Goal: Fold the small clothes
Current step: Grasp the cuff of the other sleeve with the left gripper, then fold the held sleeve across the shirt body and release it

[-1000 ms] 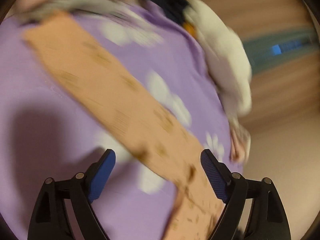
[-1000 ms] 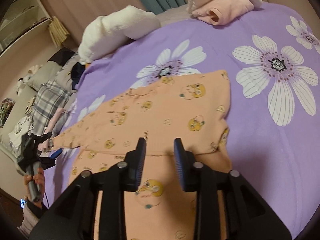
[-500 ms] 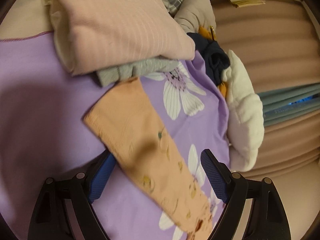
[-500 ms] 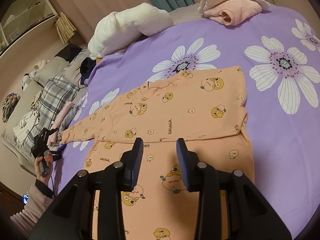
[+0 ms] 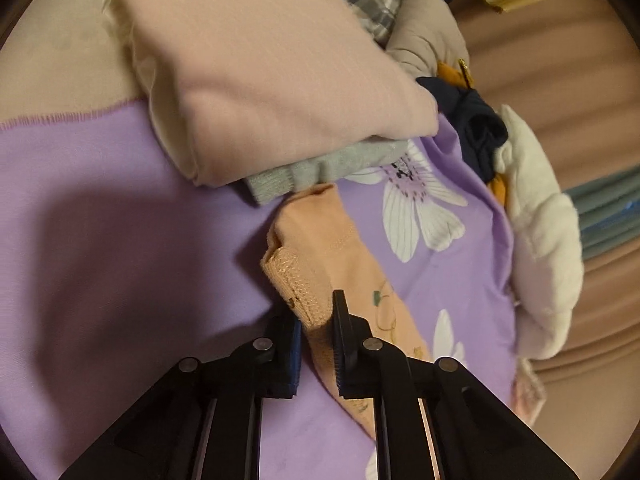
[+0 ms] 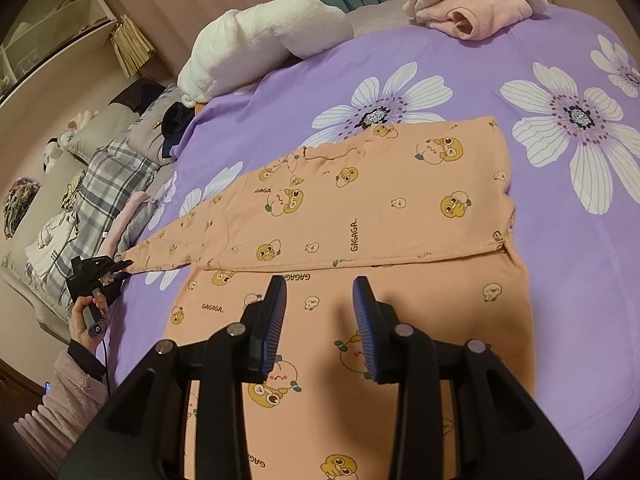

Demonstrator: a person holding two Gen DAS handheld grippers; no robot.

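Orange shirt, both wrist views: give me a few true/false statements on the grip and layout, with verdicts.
1. The left gripper is clamped on the cuff of the orange shirt. True; its jaws have just been closing on it.
2. The right gripper pinches the shirt. False: its jaws stand apart above the fabric.
3. The sleeve is stretched out sideways. True.
4. The shirt lies on a bare wooden table. False: it lies on a purple flowered sheet.
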